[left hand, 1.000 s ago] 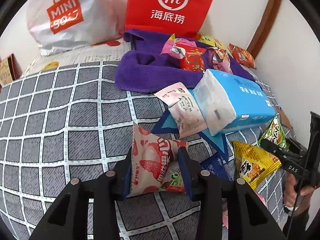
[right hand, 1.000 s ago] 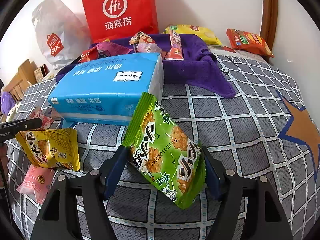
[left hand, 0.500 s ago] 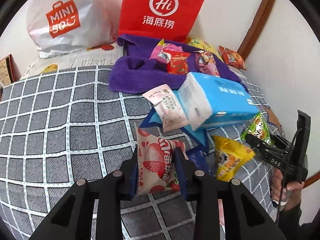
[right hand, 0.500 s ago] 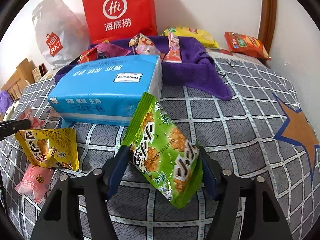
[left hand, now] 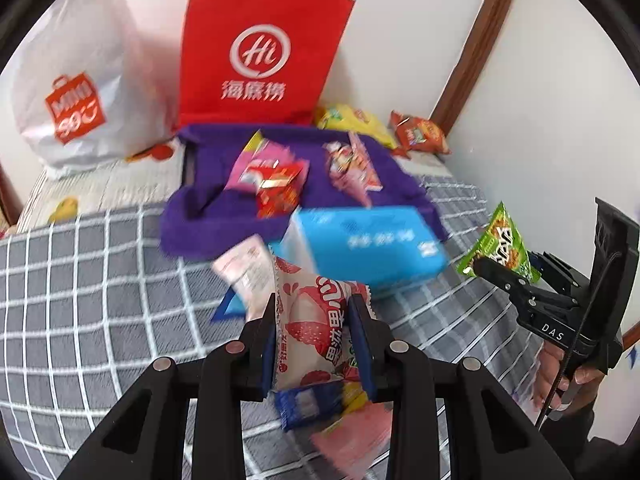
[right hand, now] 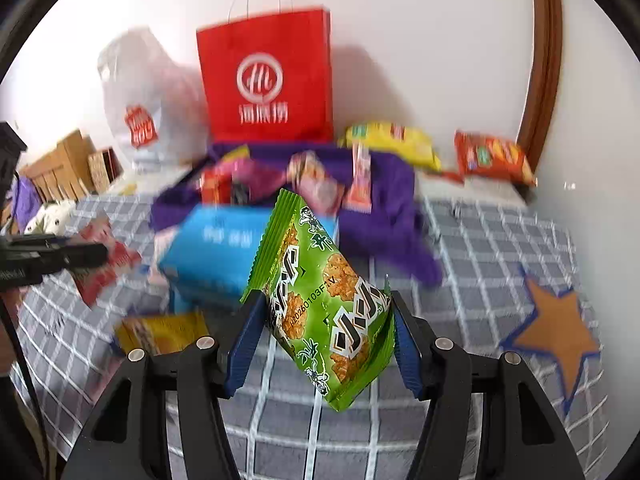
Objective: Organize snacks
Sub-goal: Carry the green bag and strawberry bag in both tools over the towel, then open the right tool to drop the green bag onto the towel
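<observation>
Snacks are being gathered onto a purple towel [left hand: 224,216], where about 4 packets [left hand: 276,184] already lie, at 12 o'clock. A strawberry-print packet [left hand: 316,332] is clamped in the left gripper [left hand: 316,344]; a green packet [right hand: 324,304] is pinched by the right gripper [right hand: 320,344], whose jaws have just been closing on it. Several packets are left on the checked bedcover [left hand: 80,288]. Compared with 1 second earlier, both packets have been lifted off the cover.

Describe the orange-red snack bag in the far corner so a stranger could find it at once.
Start at the red paper bag standing against the back wall and look right along the wall to the brown wooden frame. The orange-red snack bag lies flat there, off the purple towel, right of the yellow bag.
</observation>
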Action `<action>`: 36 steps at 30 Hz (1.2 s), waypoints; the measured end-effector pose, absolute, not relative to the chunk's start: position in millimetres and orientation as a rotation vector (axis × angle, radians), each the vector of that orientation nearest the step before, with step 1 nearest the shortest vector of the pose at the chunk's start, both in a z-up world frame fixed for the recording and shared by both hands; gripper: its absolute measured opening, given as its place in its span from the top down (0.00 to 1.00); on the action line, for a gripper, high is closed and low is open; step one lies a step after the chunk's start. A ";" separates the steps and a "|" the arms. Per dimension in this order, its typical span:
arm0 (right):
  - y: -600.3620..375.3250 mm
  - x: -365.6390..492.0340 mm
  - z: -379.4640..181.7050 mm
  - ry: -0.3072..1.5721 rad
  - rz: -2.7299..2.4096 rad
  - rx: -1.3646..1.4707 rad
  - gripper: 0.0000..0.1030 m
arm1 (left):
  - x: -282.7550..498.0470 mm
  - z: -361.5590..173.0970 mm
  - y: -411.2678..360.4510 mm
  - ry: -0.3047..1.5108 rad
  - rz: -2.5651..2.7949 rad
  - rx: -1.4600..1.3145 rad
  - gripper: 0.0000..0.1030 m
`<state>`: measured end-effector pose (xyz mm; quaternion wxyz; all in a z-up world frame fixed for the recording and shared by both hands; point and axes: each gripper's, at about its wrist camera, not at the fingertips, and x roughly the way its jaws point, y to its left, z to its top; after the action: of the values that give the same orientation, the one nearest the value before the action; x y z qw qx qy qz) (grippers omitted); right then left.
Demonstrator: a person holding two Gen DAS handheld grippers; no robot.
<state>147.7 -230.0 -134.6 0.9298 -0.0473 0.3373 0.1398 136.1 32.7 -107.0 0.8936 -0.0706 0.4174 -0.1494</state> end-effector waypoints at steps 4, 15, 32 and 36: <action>-222.6 168.3 -103.3 0.650 0.299 -0.126 0.42 | 152.8 -81.9 20.5 0.829 -0.300 -0.119 0.70; -201.5 245.0 -52.0 0.611 0.275 -0.123 0.42 | 203.2 -39.4 6.2 0.770 -0.303 -0.122 0.70; -183.4 347.3 -72.9 0.645 0.262 -0.059 0.42 | 300.0 -42.9 25.6 0.728 -0.256 -0.193 0.70; -183.3 359.6 -87.8 0.686 0.270 -0.087 0.42 | 313.7 -59.0 33.4 0.776 -0.225 -0.193 0.70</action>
<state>359.6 -183.3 -87.8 0.9320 -0.0424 0.3351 0.1317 313.7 33.4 -59.0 0.9149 -0.0938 0.3771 -0.1095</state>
